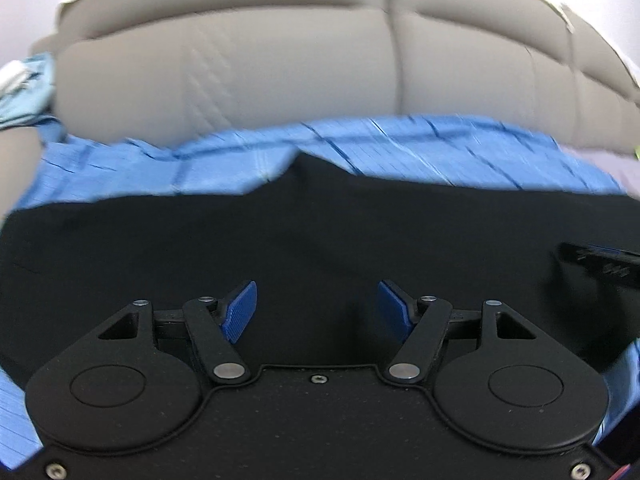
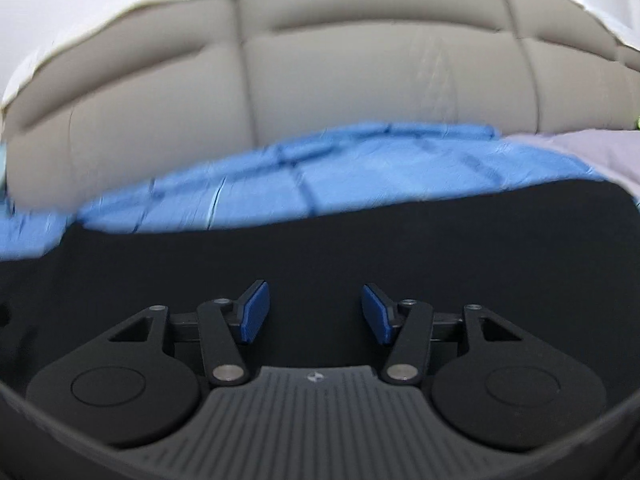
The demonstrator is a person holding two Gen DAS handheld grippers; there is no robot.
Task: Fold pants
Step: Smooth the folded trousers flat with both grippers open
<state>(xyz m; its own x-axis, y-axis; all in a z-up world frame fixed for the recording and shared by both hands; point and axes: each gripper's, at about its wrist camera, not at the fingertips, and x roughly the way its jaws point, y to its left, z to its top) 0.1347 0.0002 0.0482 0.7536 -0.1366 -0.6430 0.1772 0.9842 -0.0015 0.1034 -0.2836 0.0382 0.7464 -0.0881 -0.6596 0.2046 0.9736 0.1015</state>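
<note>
lying spread over the blue checked sheet (image 1: 400,148), the black pants (image 1: 320,232) fill the near half of both wrist views, with the padded beige headboard (image 1: 280,72) rising behind the sheet's far edge. the left gripper (image 1: 318,306) hovers just above the pants with its blue pads (image 1: 240,312) parted and nothing between them, and the right gripper (image 2: 316,312) sits likewise, jaws released over plain dark cloth. in the left view the pants' far edge shows a notch against the sheet (possibly the crotch or a gap between legs, though the blur makes that uncertain), and a dark piece of the other tool (image 1: 600,262) shows at the right border. the fabric looks soft, limp and fairly light, likely to drape and sag when lifted and to slide a little over the sheet. a good hold, i judge, would be at a thick hemmed edge or at the waistband nearest the grippers, each pinching a corner so the cloth lifts evenly. a pinch taken mid-panel would probably bunch it. neither gripper has a grasp yet.
</note>
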